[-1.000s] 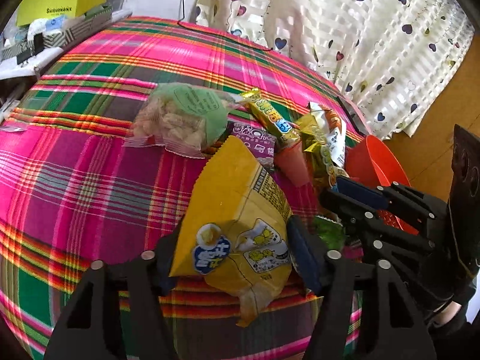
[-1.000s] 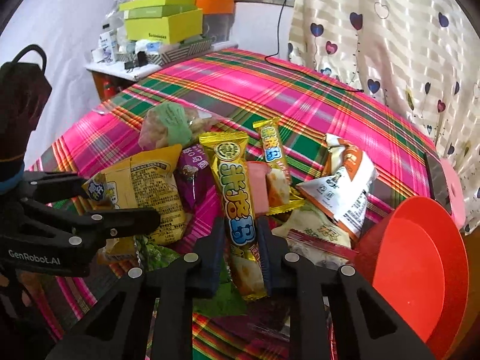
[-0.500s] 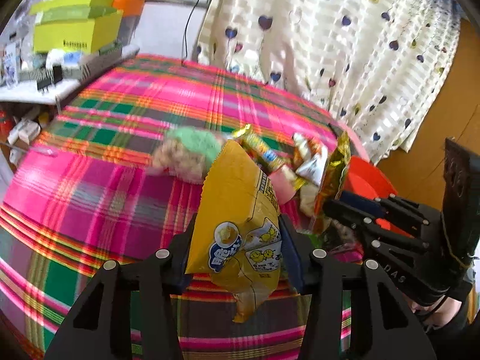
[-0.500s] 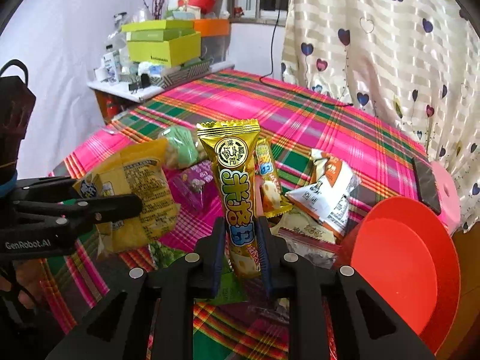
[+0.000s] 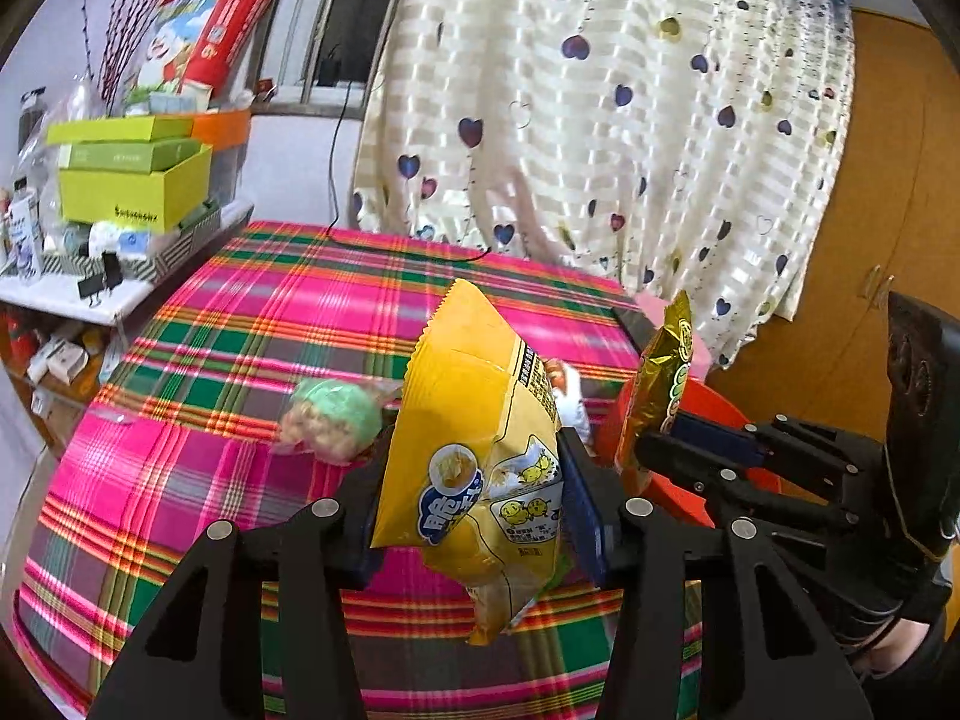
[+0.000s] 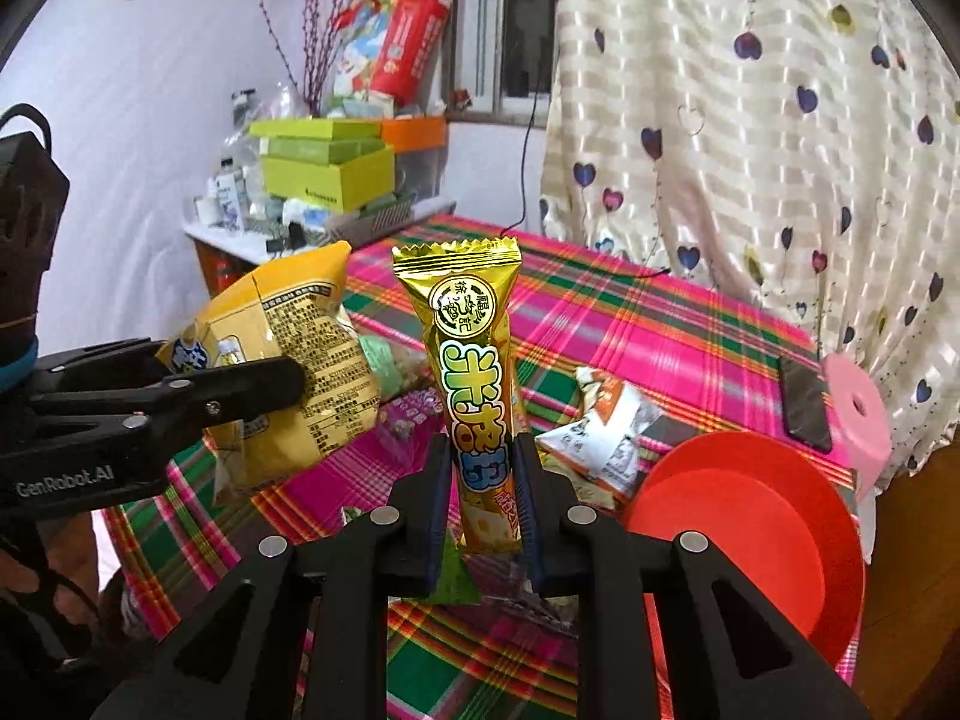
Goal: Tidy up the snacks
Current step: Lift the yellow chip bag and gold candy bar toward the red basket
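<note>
Left gripper (image 5: pixel 474 516) clenched on puffy yellow crinkled snack bag (image 5: pixel 480 456), pinched low so it stands clear of the plaid cloth. Right gripper (image 6: pixel 483 498) grasps slim gold foil wafer stick (image 6: pixel 474 384) upright. Red plastic bowl (image 6: pixel 750 528) beside, the likely destination. Farther back: green-labelled clear pouch (image 5: pixel 333 420), white-and-orange packet (image 6: pixel 606 432) on the cloth.

Heart-print curtain (image 6: pixel 750 138), stacked lime-green boxes (image 5: pixel 129 180) on a cluttered side shelf (orange box behind), dark phone (image 6: pixel 804 402) beside pink stool (image 6: pixel 855 405)

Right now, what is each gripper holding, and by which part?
Left gripper: yellow snack bag, clamped across its lower half. Right gripper: gold snack bar, near its bottom end.
</note>
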A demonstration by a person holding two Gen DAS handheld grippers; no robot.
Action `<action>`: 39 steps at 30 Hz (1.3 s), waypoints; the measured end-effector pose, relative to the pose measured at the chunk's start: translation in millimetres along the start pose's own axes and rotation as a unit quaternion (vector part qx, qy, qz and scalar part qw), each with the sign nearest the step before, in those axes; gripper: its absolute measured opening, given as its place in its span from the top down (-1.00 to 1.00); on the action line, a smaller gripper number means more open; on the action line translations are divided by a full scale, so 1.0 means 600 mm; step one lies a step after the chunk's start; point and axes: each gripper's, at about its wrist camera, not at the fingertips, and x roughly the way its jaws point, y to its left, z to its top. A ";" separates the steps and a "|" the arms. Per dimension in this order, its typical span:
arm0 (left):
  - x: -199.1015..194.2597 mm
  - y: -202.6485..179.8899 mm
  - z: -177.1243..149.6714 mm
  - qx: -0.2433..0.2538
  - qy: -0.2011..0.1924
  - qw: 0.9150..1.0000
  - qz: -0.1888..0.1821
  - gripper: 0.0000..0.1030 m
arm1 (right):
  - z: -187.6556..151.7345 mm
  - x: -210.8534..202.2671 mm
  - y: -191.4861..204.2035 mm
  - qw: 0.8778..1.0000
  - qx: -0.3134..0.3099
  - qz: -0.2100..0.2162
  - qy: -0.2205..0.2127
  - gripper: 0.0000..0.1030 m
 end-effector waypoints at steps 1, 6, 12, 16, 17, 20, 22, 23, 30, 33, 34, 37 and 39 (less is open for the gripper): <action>-0.002 -0.006 0.003 0.003 -0.003 1.000 -0.002 0.02 | 0.000 -0.006 -0.002 1.000 0.001 -0.002 -0.002 0.65; -0.008 -0.041 0.009 0.018 -0.010 1.000 -0.013 0.03 | -0.003 -0.043 -0.012 1.000 0.005 -0.015 -0.017 0.65; -0.006 -0.081 0.008 0.037 -0.008 0.999 -0.026 0.02 | -0.012 -0.074 -0.033 0.999 0.016 -0.031 -0.026 0.65; 0.001 -0.102 0.008 0.045 -0.003 0.999 -0.032 0.02 | -0.022 -0.090 -0.051 0.998 0.025 -0.041 -0.030 0.65; 0.003 -0.108 0.007 0.047 -0.002 0.998 -0.033 0.02 | -0.025 -0.095 -0.056 0.998 0.028 -0.044 -0.031 0.65; 0.015 -0.127 0.008 0.055 0.005 0.998 -0.039 0.02 | -0.032 -0.104 -0.074 0.997 0.038 -0.051 -0.033 0.65; 0.023 -0.139 0.007 0.059 0.011 0.997 -0.044 0.02 | -0.037 -0.108 -0.087 0.997 0.044 -0.057 -0.033 0.65; 0.027 -0.144 0.007 0.061 0.013 0.997 -0.046 0.02 | -0.039 -0.110 -0.094 0.997 0.048 -0.059 -0.033 0.65; 0.066 -0.188 0.012 0.075 0.030 0.994 -0.070 0.02 | -0.057 -0.120 -0.149 0.993 0.076 -0.079 -0.031 0.65; 0.085 -0.204 0.015 0.077 0.039 0.993 -0.082 0.02 | -0.064 -0.120 -0.174 0.992 0.089 -0.088 -0.029 0.65; 0.092 -0.210 0.016 0.078 0.041 0.992 -0.086 0.02 | -0.067 -0.120 -0.185 0.991 0.093 -0.091 -0.027 0.65; 0.112 -0.226 0.017 0.081 0.050 0.991 -0.098 0.02 | -0.075 -0.117 -0.209 0.989 0.104 -0.100 -0.019 0.65; 0.125 -0.236 0.016 0.085 0.058 0.989 -0.105 0.02 | -0.083 -0.112 -0.223 0.988 0.111 -0.104 -0.011 0.65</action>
